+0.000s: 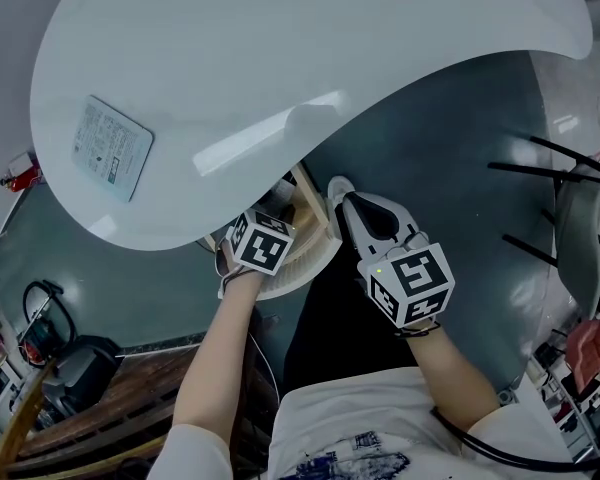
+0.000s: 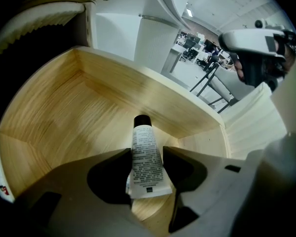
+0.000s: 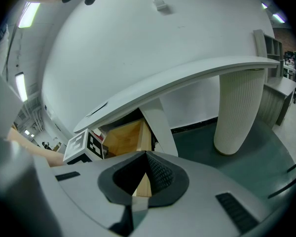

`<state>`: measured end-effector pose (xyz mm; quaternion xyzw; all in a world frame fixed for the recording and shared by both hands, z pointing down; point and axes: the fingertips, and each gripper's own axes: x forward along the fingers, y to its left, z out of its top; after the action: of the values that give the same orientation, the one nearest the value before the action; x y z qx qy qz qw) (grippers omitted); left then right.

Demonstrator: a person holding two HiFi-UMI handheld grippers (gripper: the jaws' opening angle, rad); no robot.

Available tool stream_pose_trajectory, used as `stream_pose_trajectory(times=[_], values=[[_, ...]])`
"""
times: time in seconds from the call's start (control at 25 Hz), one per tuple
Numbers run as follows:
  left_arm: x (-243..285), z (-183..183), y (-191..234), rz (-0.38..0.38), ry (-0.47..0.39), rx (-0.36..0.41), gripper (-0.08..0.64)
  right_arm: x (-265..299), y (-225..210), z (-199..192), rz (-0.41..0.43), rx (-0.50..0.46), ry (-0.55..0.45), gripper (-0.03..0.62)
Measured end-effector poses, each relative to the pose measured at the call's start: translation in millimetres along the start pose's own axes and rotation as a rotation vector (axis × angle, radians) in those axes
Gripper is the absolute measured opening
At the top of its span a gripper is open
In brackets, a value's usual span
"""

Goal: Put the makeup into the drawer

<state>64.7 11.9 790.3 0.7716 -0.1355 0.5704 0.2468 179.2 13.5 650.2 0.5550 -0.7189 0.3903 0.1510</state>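
The left gripper (image 2: 147, 156) points steeply down into the open drawer (image 2: 64, 112), its pads pinching the tube (image 2: 145, 139). The tube's long axis runs on from the fingers, cap toward the wooden floor. The right gripper (image 3: 143, 157), jaws pressed together and empty, sits just beside the drawer.

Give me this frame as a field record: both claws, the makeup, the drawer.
left claw: closed on the tube, pointing down into the drawer
tube: white, printed text, black cap end lowest; whether the cap touches the drawer floor can't be told
drawer: open, light wood, under the white desk top
right claw: shut, holding nothing
task state: tube inside the drawer space, not yet released
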Motion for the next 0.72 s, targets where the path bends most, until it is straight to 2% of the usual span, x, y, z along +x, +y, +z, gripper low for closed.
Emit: stream_pose_trajectory(times=[0.72], values=[[-24.2, 8.9, -7.9, 0.031, -0.057, 0.008, 0.247, -25.6, 9.8, -4.6, 0.003, -0.009, -0.035, 0.020]])
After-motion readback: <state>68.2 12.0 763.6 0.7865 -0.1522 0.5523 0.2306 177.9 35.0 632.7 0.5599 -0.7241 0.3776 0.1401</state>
